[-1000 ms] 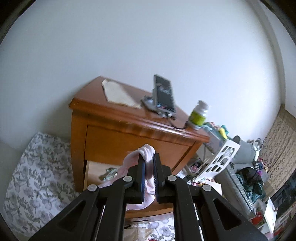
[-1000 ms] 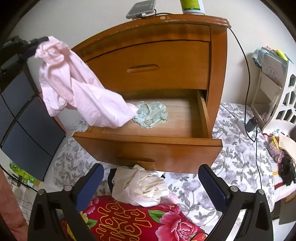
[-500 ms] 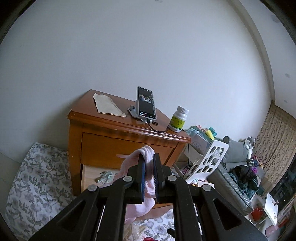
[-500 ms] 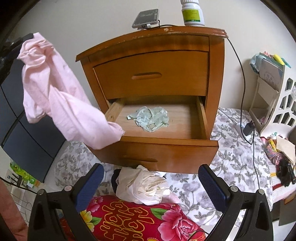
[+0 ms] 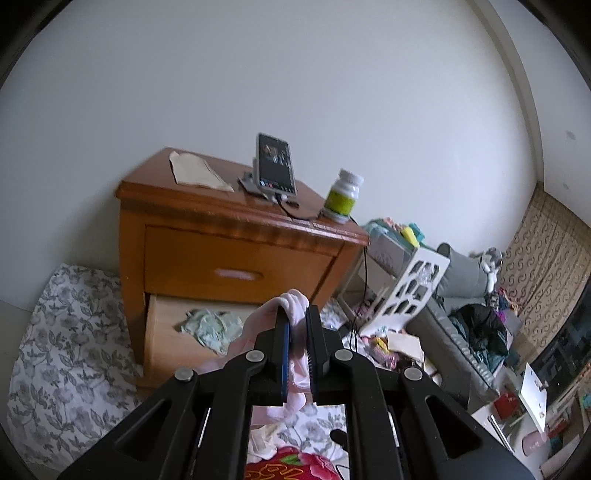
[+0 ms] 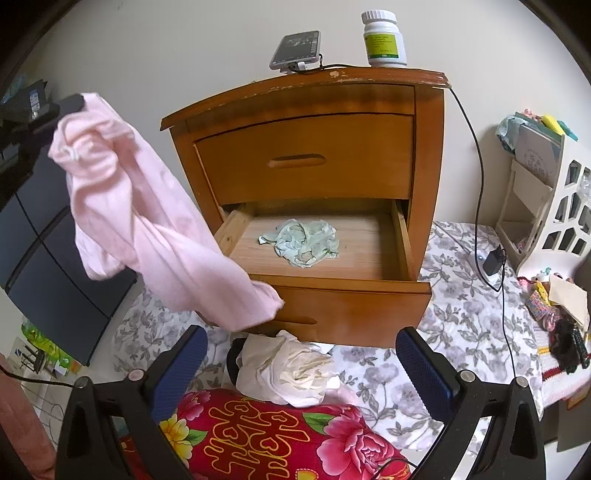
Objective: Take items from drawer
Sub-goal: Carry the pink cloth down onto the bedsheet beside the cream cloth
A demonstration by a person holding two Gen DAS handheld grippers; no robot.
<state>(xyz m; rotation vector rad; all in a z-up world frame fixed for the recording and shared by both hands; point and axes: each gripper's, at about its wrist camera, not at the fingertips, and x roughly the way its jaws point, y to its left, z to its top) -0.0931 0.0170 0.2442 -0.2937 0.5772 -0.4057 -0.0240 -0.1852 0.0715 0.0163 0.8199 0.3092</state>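
Soft daylight, fisheye-warped, dark-vignetted corners.

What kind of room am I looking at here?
Most likely a lived-in bedroom: a wooden nightstand with a phone charging on top, clothes in its open drawer, and floral bedding beneath it.

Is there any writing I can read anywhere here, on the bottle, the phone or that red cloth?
Pill bottle: green label carries print, too small and blurred to read.
Phone: screen is lit, nothing on it legible.
Red flowered cloth: a gold ornamental character that looks like the "囍" double-happiness sign, partly hidden.
White rack: a pale card with a faint round mark, unreadable.
No other readable text.
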